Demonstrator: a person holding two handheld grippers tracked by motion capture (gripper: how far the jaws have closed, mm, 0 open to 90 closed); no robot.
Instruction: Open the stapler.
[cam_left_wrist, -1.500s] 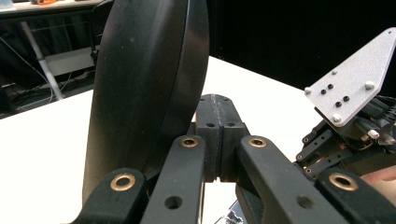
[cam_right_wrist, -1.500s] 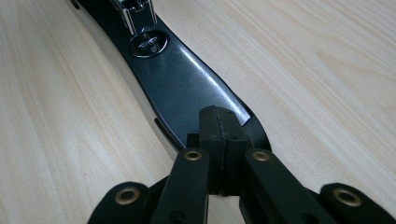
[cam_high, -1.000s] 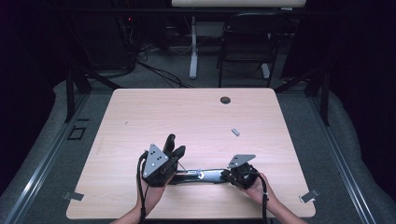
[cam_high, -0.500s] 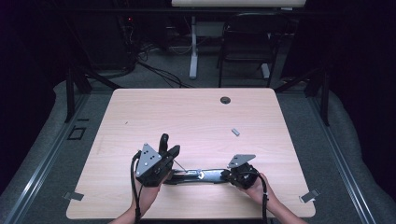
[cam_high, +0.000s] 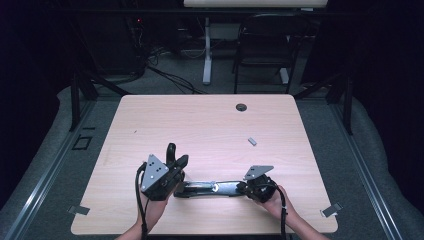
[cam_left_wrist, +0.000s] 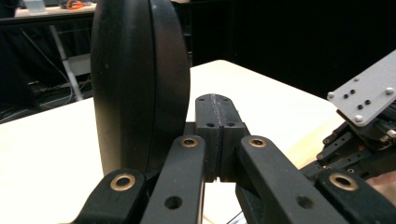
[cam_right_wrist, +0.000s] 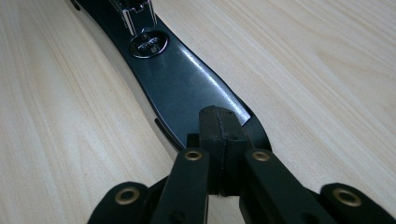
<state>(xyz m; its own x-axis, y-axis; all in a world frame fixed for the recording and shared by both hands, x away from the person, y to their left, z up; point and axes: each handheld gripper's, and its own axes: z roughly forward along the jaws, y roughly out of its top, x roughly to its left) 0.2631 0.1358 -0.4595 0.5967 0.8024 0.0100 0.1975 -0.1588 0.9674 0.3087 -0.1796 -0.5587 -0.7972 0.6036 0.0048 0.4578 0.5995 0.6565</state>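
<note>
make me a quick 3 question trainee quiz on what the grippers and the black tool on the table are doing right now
1. True or false: the left gripper has its jaws pressed together.
2. The long black tool lies: A) at the table's far edge, B) between the two grippers near the person's edge, C) on the floor.
3. What small thing lies on the table beyond the right gripper, short of the round black grommet?

Key
1. True.
2. B.
3. A small grey block, lying apart from the tool.

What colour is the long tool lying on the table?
Glossy black tool, clearest in the right gripper view.
</note>
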